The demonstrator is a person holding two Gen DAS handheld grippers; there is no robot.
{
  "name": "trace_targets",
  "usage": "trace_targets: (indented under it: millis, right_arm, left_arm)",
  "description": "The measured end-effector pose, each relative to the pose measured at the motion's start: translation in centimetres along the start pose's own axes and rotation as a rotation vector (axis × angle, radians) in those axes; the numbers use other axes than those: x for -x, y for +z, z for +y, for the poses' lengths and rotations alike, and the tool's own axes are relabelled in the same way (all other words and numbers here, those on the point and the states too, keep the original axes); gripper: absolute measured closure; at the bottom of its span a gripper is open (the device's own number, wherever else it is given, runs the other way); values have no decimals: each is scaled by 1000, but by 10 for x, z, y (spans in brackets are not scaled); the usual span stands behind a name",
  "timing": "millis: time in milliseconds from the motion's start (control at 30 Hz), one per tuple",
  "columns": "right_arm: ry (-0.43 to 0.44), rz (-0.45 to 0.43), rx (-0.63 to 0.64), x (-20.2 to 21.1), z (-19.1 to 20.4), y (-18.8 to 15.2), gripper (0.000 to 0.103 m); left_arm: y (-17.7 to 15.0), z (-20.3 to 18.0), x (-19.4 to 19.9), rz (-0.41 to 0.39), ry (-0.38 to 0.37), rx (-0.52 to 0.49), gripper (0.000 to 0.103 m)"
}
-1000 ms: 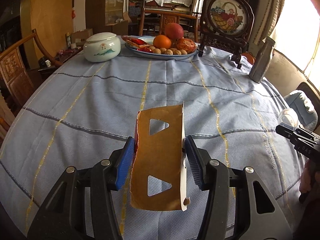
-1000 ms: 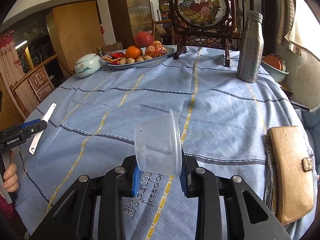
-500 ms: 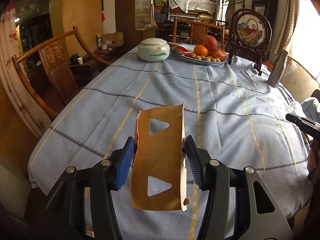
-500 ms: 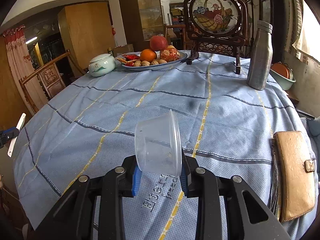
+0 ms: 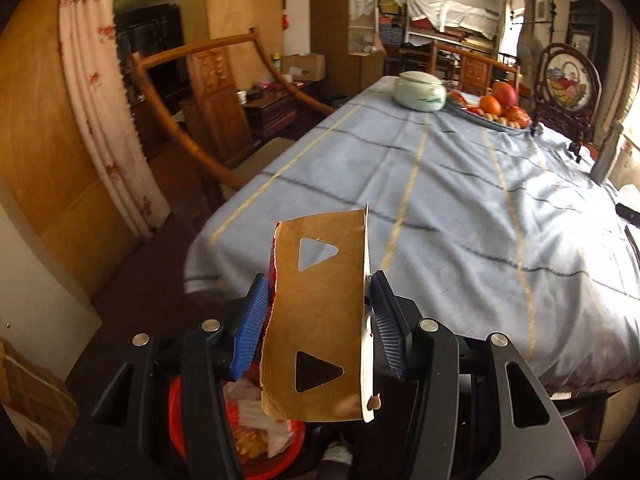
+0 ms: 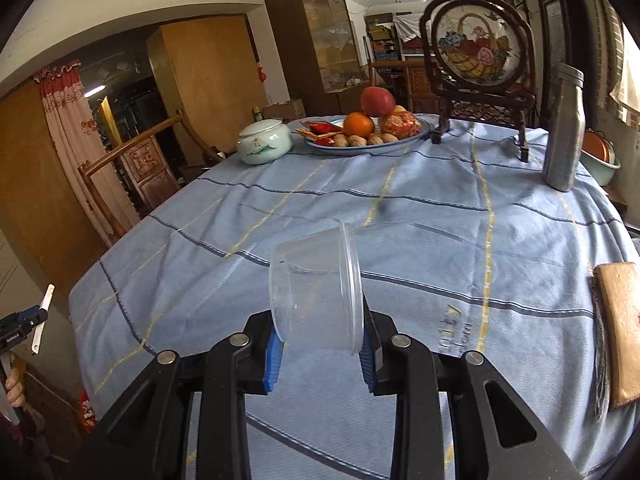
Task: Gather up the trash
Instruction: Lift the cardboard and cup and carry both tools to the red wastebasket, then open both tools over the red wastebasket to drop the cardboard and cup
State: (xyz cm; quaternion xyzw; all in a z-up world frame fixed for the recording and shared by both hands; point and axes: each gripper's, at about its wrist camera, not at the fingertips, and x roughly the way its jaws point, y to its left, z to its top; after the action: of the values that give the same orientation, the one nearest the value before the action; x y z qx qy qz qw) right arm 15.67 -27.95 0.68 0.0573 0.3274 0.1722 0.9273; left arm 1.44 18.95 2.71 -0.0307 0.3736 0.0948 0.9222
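Our left gripper [image 5: 318,322] tilts down past the table [image 5: 460,200] edge, clamped on a torn card [image 5: 320,320] above a red bin [image 5: 276,440] on the floor. Our right gripper [image 6: 320,344] angles over the cloth, clamped on a clear cup [image 6: 316,292]. The cloth's lettering is unreadable.

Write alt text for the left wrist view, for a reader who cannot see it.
The left gripper holds a torn brown cardboard piece with two triangular cutouts, past the edge of the blue-clothed table and above a red bin of trash on the floor. Behind stand a wooden chair and a fruit plate.
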Motion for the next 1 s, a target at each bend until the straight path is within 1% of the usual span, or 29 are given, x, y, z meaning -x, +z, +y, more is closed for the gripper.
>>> trace_targets:
  millis: [200, 333, 533, 633, 700, 733, 800, 867, 900, 1000]
  right_arm:
    - [102, -1, 86, 0, 72, 7, 71]
    - [181, 2, 142, 1, 125, 8, 72]
    - [302, 43, 257, -6, 215, -2, 72]
    - [360, 77, 307, -10, 258, -14, 72]
    - [395, 104, 335, -13, 285, -23, 72]
    - [415, 122, 350, -16, 298, -28, 72]
    - [449, 152, 372, -21, 322, -37, 72]
    - [478, 179, 389, -26, 343, -45, 72]
    - [492, 193, 395, -29, 354, -50, 72]
    - [529, 238, 410, -39, 379, -63, 72]
  left_arm:
    - [-28, 50, 3, 37, 42, 45, 51]
    - [-47, 75, -4, 80, 59, 72, 51]
    - [-80, 114, -24, 154, 64, 113, 51]
    - [-96, 130, -40, 187, 82, 131, 46]
    - [-106, 142, -52, 219, 109, 162, 23]
    - [-110, 148, -55, 225, 114, 183, 22]
    - [-115, 161, -58, 230, 102, 218, 21]
    - [-115, 173, -53, 216, 114, 245, 19]
    - [-114, 179, -49, 200, 136, 255, 14]
    - [-109, 193, -34, 139, 236, 270, 7]
